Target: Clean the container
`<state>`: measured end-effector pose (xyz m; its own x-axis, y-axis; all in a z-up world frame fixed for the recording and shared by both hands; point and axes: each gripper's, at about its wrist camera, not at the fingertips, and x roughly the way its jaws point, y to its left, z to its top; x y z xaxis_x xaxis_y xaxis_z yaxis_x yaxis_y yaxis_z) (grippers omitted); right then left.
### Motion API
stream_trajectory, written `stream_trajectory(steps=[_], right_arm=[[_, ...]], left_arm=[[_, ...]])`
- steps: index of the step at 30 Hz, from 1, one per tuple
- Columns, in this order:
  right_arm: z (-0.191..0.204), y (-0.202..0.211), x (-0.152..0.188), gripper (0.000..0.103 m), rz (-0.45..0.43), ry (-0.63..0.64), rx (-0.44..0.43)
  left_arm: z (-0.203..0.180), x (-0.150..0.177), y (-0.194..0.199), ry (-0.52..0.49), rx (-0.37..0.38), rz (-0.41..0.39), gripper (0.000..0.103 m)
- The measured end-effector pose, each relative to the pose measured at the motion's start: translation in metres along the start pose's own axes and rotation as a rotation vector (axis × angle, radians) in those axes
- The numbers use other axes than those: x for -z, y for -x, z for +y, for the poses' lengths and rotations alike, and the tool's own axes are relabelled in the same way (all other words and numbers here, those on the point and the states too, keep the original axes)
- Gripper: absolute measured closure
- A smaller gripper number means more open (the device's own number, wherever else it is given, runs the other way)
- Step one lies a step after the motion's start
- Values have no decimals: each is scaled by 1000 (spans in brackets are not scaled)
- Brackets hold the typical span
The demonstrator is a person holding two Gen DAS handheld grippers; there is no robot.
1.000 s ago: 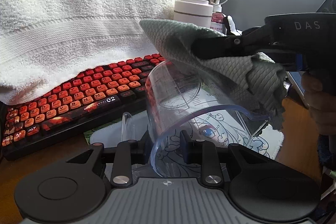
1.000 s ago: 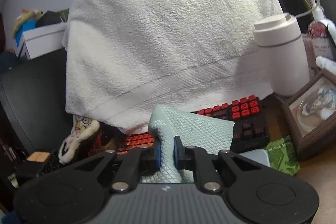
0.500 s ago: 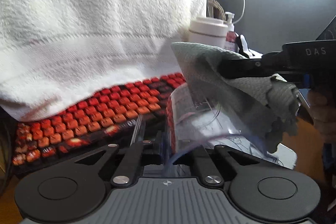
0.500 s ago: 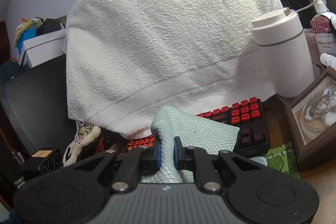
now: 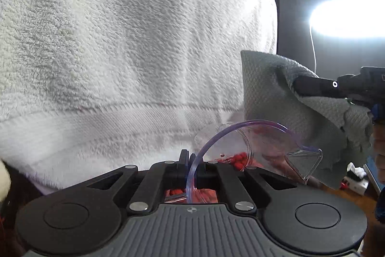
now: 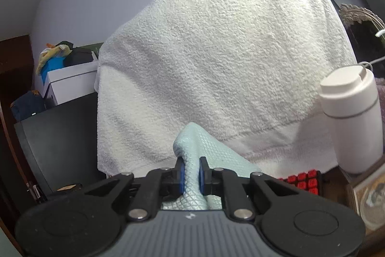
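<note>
My left jaws are pressed together on the rim of the clear container (image 5: 243, 151); the left gripper (image 5: 191, 161) pinches its purple-tinted edge between the pads. In the left wrist view the container is held off the desk and tipped on its side, its mouth turned toward the camera and its pour spout at the lower right. Red keys of a keyboard (image 5: 237, 158) show through its clear wall. Just right of the container, touching or nearly touching its upper rim, hangs the grey-green cloth (image 5: 276, 98), pinched by the right gripper (image 5: 297, 84) coming in from the right edge. Part of a hand (image 5: 380, 148) shows below that tool. A large white towel (image 5: 120, 52) fills the background; a bright lamp (image 5: 349, 16) glares at upper right.

In the right wrist view my right jaws are closed on the cloth (image 6: 202, 151), a fold of it squeezed between the blue pads (image 6: 181, 176) and standing up above them. The towel (image 6: 216, 52) hangs directly ahead. The keyboard (image 6: 303, 181) lies below its lower right corner, beside a white lidded bottle (image 6: 351, 117). The container cannot be seen in this view.
</note>
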<state>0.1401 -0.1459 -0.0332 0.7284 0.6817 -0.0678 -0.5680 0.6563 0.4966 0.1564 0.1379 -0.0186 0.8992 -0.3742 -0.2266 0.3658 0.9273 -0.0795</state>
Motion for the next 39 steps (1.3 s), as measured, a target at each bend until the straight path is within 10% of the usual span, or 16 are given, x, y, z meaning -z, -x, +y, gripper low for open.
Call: stream_trajectory(steps=[19, 39], right_arm=[[-63, -90, -2, 92, 78, -12, -84], [-11, -96, 32, 92, 209, 129, -273]], left_arm=[[46, 12, -44, 61, -1, 175, 97], [39, 20, -46, 54, -6, 206, 81]])
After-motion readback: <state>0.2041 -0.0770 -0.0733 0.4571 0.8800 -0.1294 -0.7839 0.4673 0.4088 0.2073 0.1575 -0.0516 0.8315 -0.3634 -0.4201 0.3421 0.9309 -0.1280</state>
